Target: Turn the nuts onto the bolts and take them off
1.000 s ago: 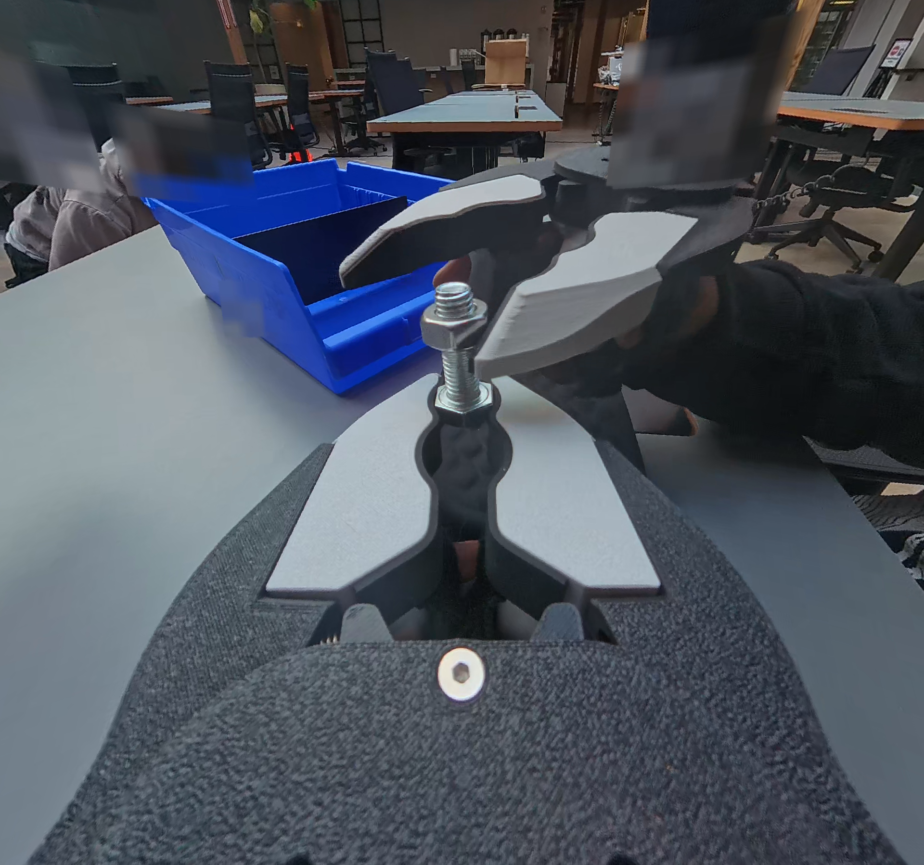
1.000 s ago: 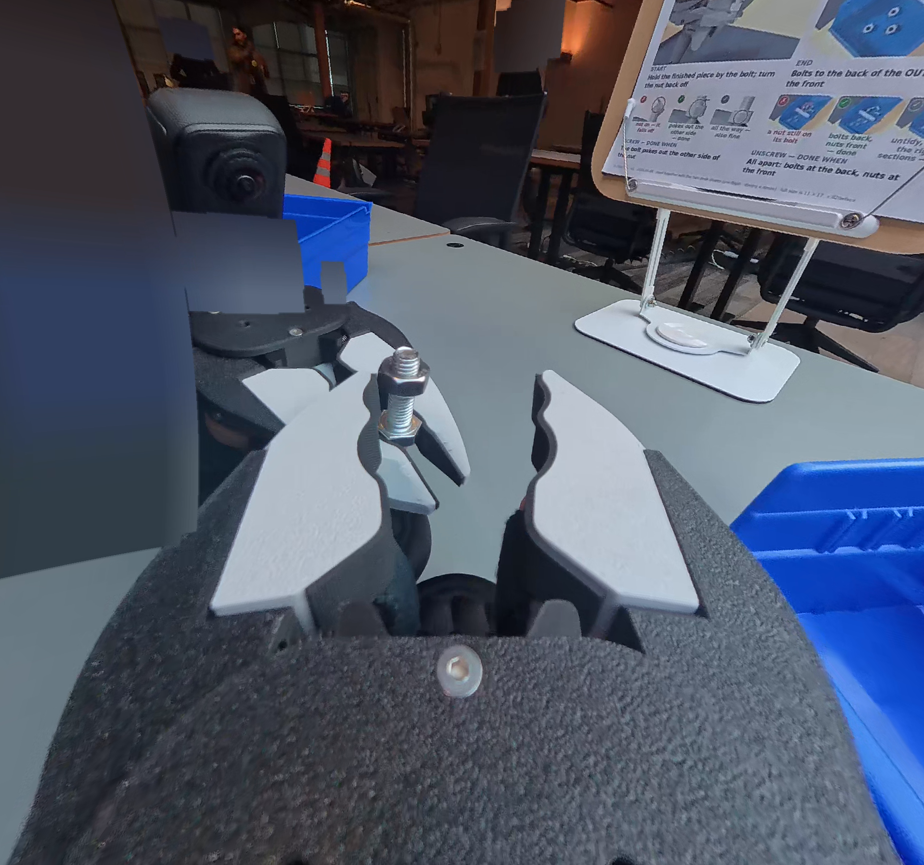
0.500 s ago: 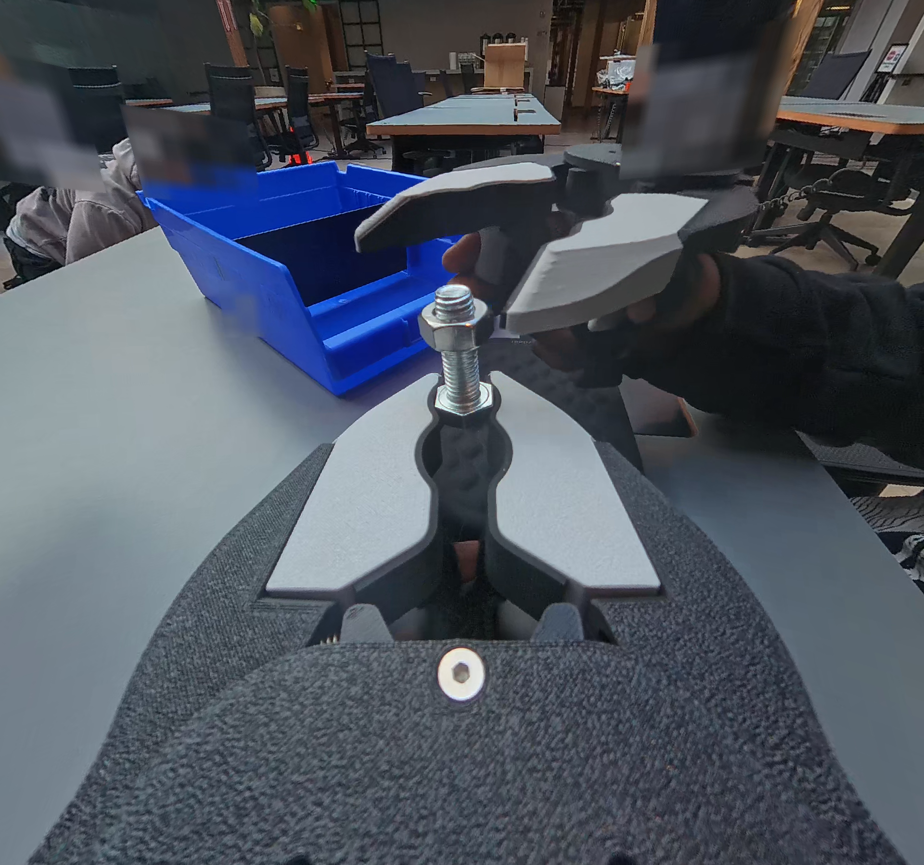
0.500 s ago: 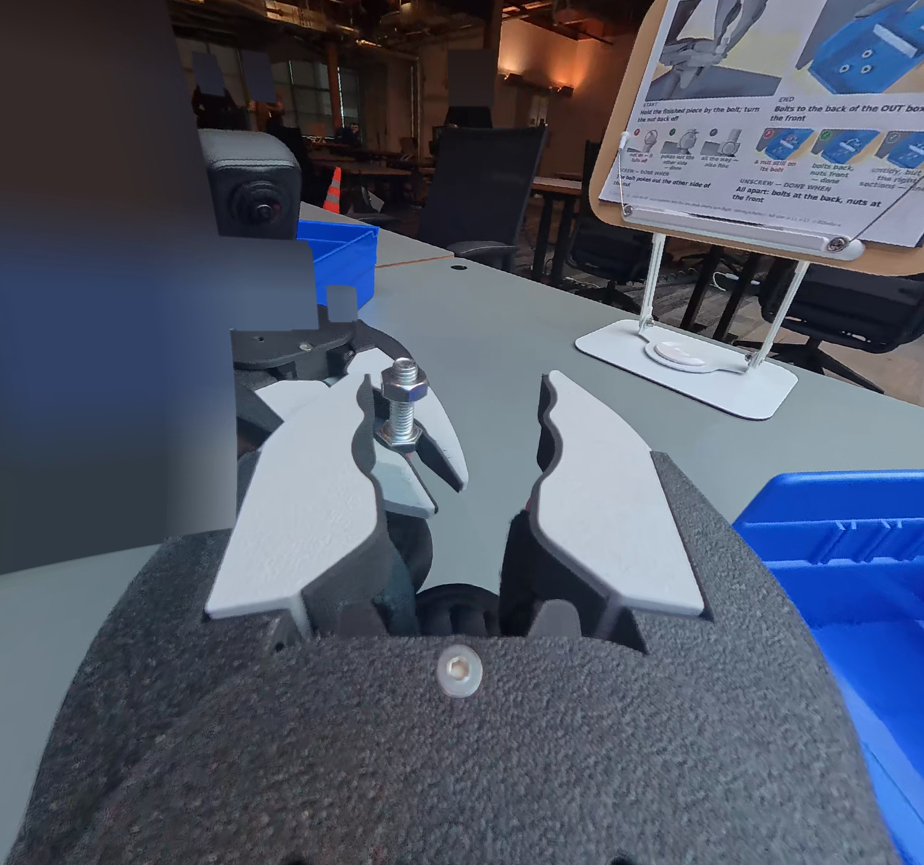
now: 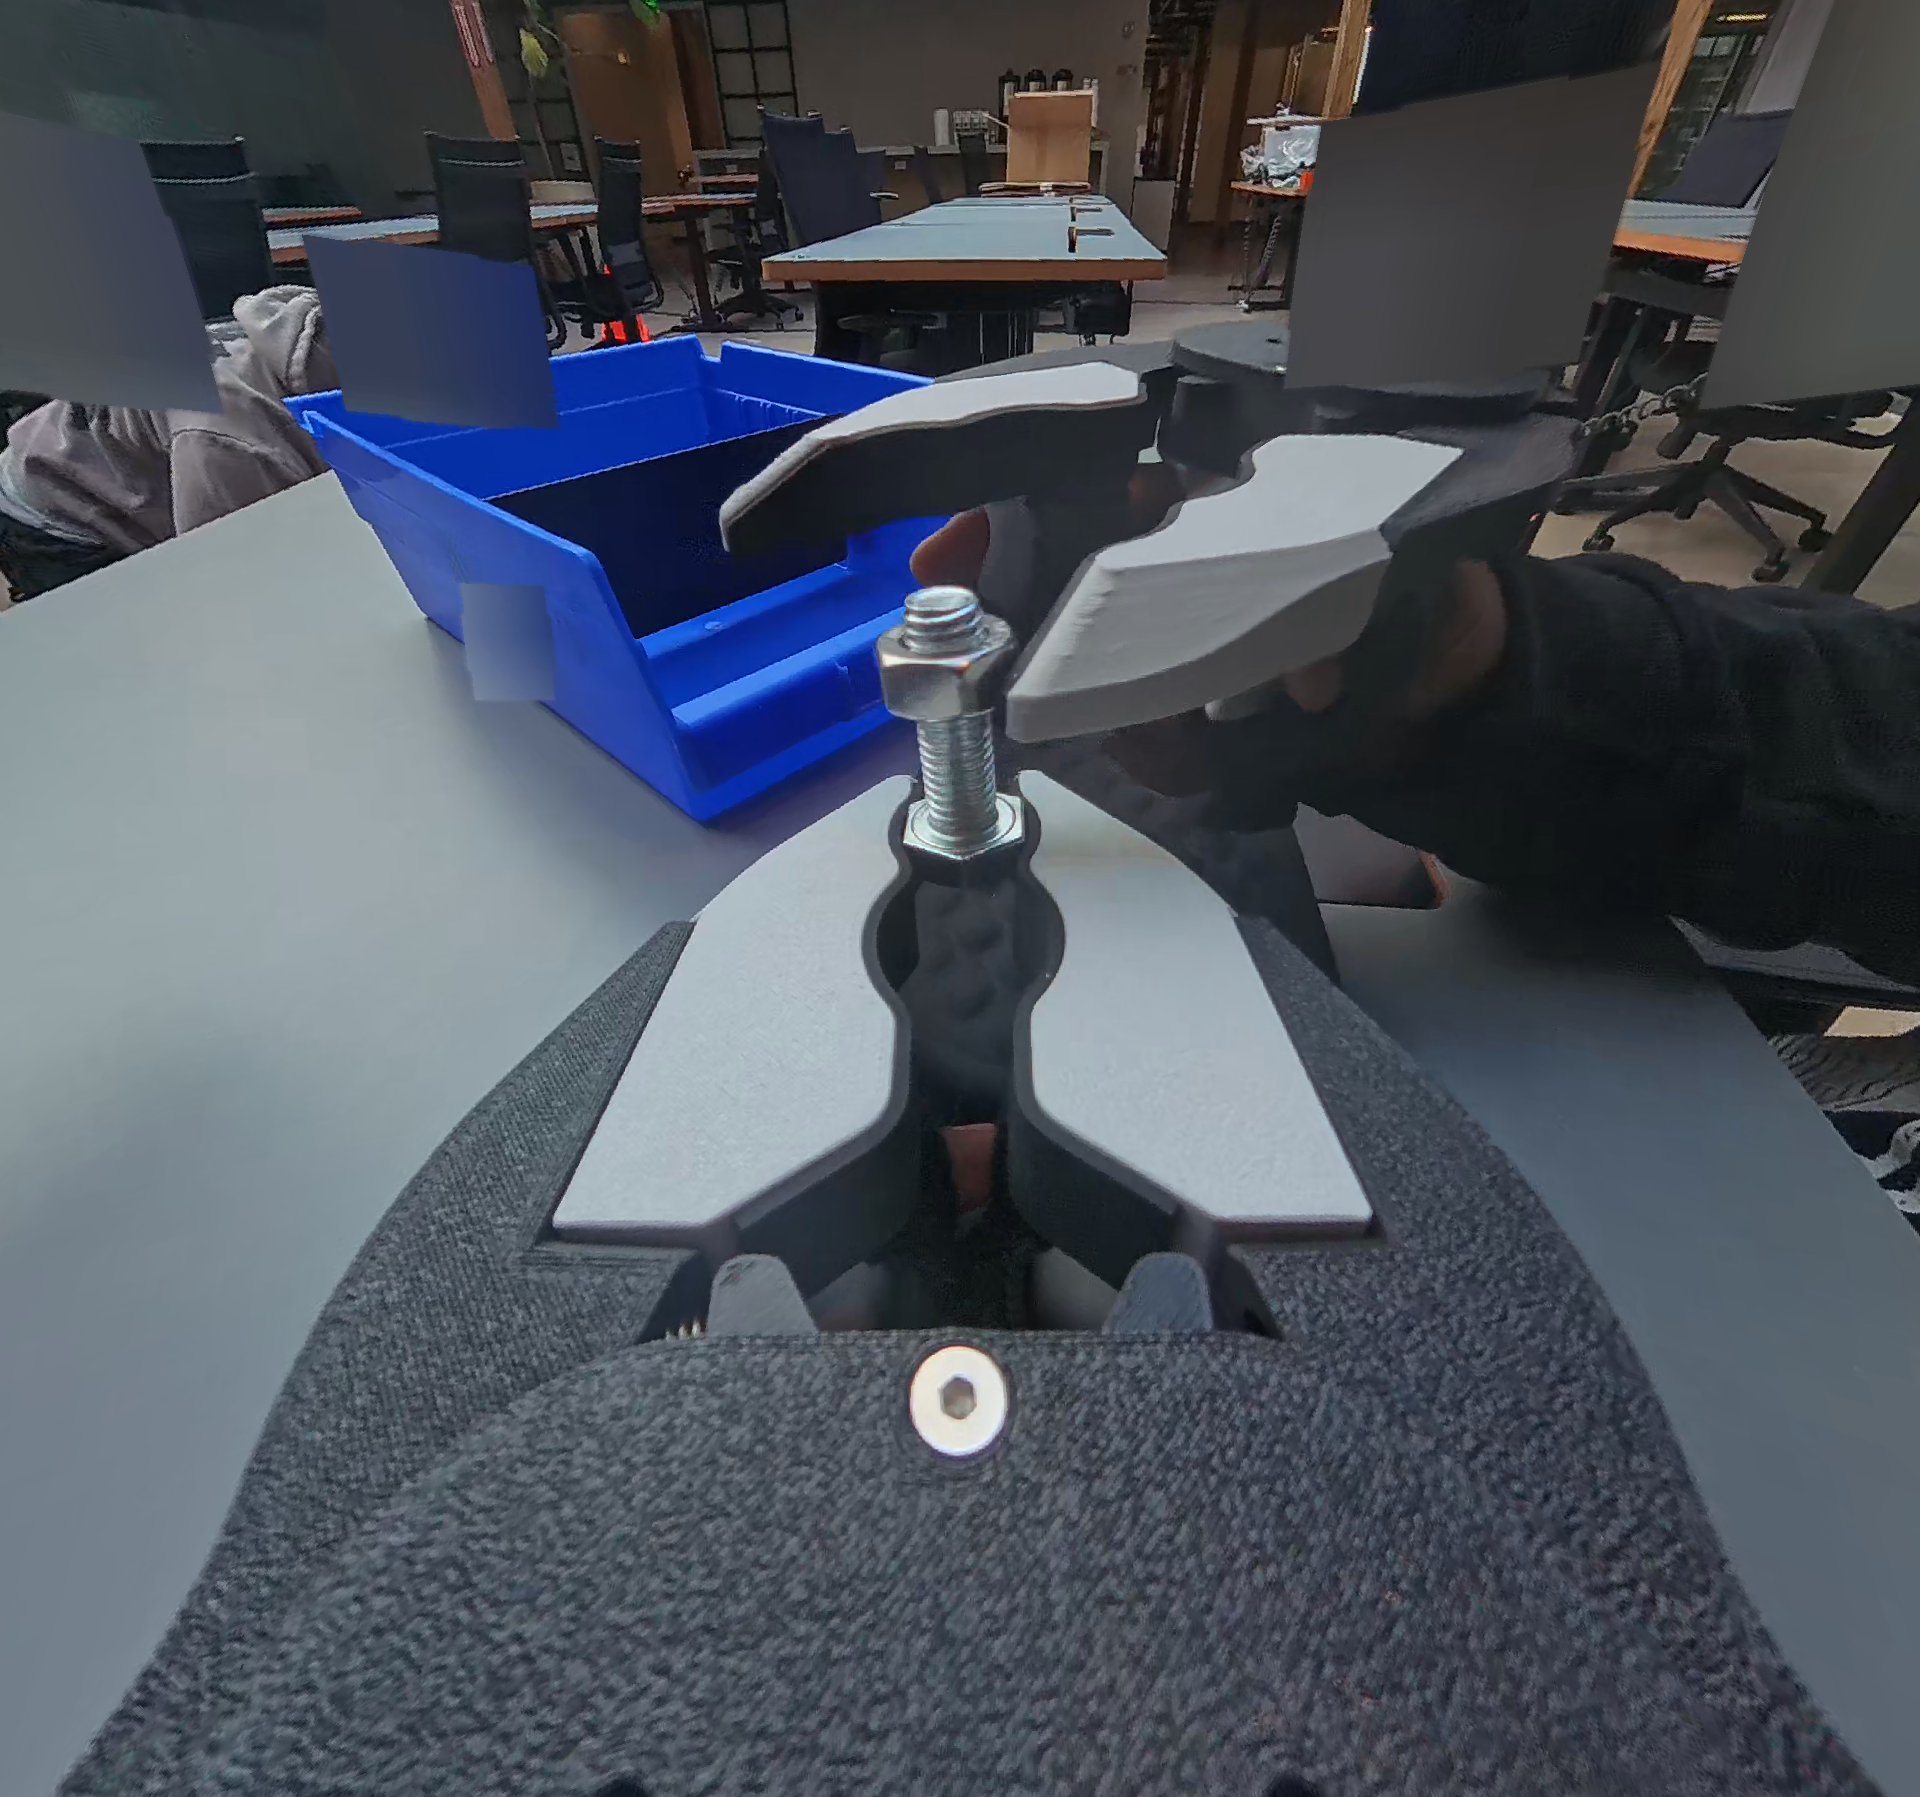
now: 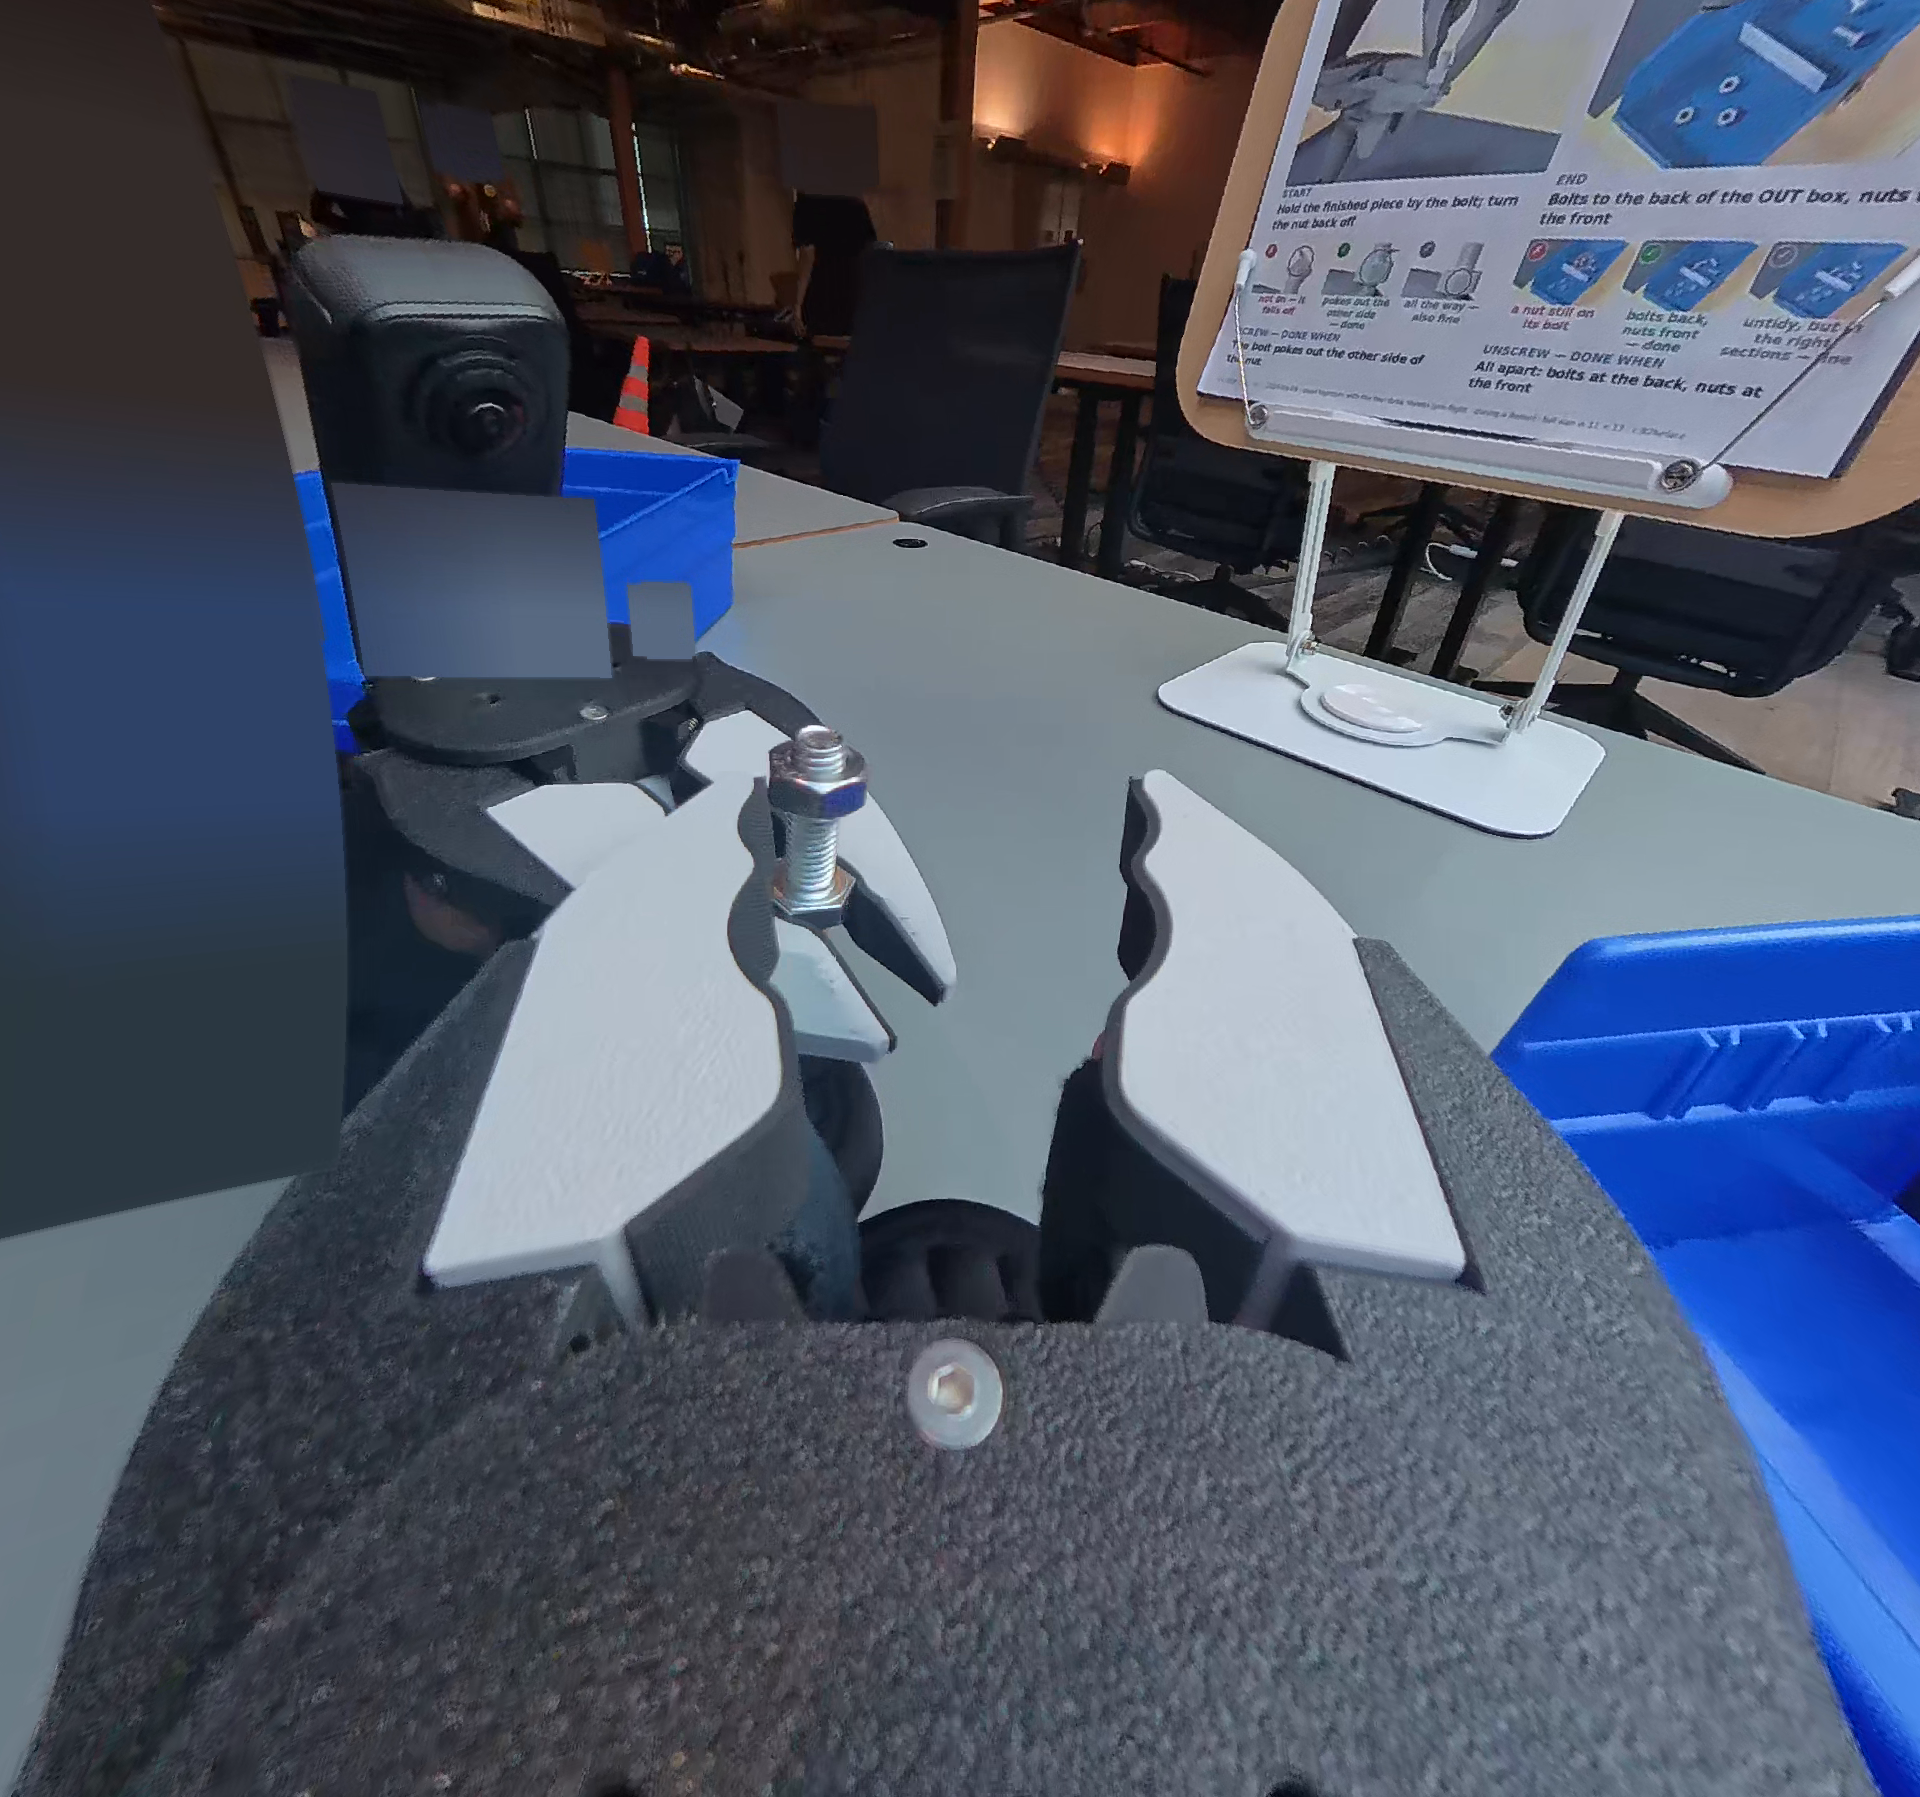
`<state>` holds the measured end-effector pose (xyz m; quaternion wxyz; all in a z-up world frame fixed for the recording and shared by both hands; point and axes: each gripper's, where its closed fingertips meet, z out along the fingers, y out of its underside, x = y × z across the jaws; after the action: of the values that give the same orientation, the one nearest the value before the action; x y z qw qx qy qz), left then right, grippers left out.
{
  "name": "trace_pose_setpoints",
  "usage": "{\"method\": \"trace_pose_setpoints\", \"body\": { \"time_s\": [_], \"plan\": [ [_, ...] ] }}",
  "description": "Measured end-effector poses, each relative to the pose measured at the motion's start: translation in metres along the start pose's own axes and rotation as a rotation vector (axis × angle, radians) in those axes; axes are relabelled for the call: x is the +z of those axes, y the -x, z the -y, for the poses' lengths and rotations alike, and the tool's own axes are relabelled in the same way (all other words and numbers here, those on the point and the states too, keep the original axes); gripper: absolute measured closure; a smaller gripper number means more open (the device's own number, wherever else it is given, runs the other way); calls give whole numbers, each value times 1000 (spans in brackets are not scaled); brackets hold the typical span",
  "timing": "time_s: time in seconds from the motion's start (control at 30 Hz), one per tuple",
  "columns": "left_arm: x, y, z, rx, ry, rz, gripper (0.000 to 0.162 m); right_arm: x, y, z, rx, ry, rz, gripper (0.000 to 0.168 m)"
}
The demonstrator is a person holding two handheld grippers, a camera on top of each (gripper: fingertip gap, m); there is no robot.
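my left claw (image 5: 961, 864) clamps the bolt (image 5: 958, 779) upright; my right claw (image 6: 940, 890) gapes, so i should square it on the nut (image 5: 943, 672) before closing.

The left gripper (image 5: 961, 848) clamps the bolt (image 5: 958, 791) by its head, so the shaft stands upright above the table (image 5: 260, 864). The nut (image 5: 940, 672) sits on the shaft near its top end. The right gripper (image 5: 883, 625) hangs spread just behind and right of the nut, one finger (image 5: 1195, 625) beside it. A bin (image 5: 540, 542) rests on the table behind and left. Another bin (image 6: 1714, 1072) lies at the table's near right edge, with a document stand (image 6: 1382, 739) behind it toward the far edge.
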<state>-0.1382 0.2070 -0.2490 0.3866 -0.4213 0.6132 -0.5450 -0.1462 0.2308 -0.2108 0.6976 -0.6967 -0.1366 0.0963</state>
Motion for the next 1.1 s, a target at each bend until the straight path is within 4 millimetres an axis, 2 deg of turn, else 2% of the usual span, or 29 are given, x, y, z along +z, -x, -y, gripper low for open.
{"method": "trace_pose_setpoints", "body": {
  "time_s": [0.07, 0.17, 0.27, 0.4, 0.6, 0.97, 1.1],
  "plan": [
    [0, 0, 0, 1, 0, 1, 148, -5, -2, 1, -10, -1, 1, 106],
    [0, 0, 1, 3, -3, 2, 149, -11, -5, 3, -26, -19, -11, 117],
    [1, 0, 0, 11, 5, 3, 148, -13, 3, 11, -2, -74, 41, 113],
    [1, -1, -1, 15, 10, 3, 149, -2, 8, 8, 7, -53, 33, 102],
    [1, -1, -1, 15, 7, 2, 148, 15, 7, 1, 6, -10, -17, 102],
    [1, -1, 0, 14, 5, 2, 149, -15, -5, 0, -2, -26, -23, 108],
    [1, -1, -1, 14, 6, 1, 149, -11, 2, 5, 8, -49, 6, 104]
  ]
}}
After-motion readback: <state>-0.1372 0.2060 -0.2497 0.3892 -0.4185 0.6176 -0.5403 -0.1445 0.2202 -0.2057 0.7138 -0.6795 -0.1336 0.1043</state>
